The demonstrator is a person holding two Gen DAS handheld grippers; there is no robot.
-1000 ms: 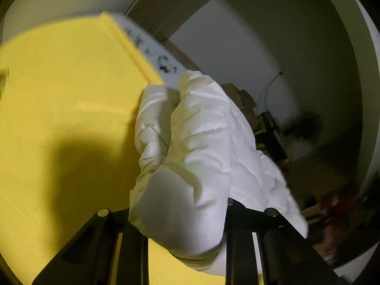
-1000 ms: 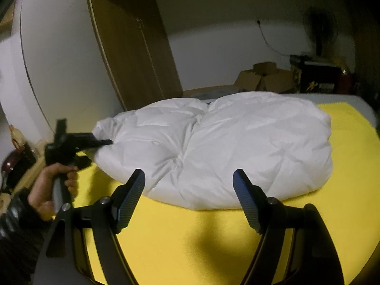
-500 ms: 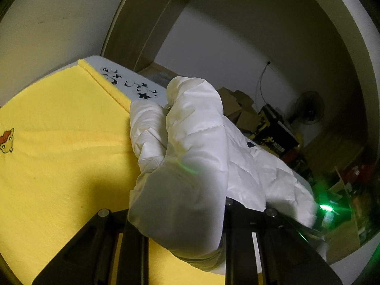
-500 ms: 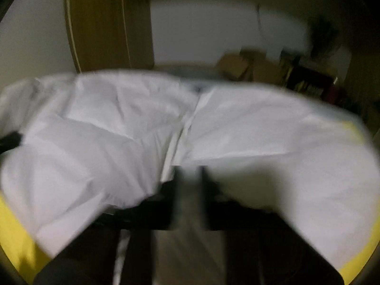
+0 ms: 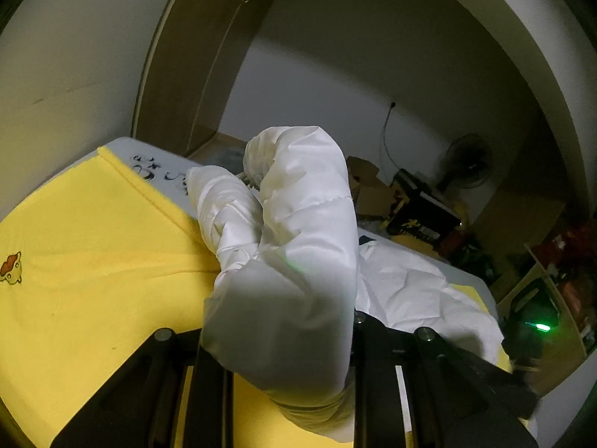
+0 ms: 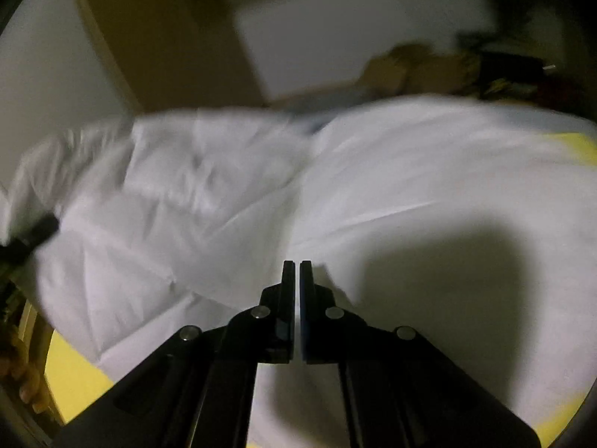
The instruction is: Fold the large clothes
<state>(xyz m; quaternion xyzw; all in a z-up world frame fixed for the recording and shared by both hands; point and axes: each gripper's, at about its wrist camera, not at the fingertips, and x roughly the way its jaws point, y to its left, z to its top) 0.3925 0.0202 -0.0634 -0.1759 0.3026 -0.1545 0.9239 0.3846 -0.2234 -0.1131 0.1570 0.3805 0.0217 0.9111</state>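
A white puffy down jacket lies spread on a yellow blanket on the bed. My left gripper is shut on a bunched end of the jacket, apparently a sleeve, and holds it raised above the blanket. Its fingertips are hidden by the fabric. My right gripper is shut, its jaws pressed together over the middle of the jacket, close to the seam between its two halves. I cannot tell whether fabric is pinched between them. The right wrist view is blurred.
A brown wardrobe stands past the bed's far end. Cardboard boxes, a fan and clutter line the far wall. A grey patterned sheet shows at the blanket's edge. A green light glows at right.
My right gripper has gone from open in front of the jacket to shut over its middle. My left gripper has kept the bunched fabric and tilted up, showing more of the room.
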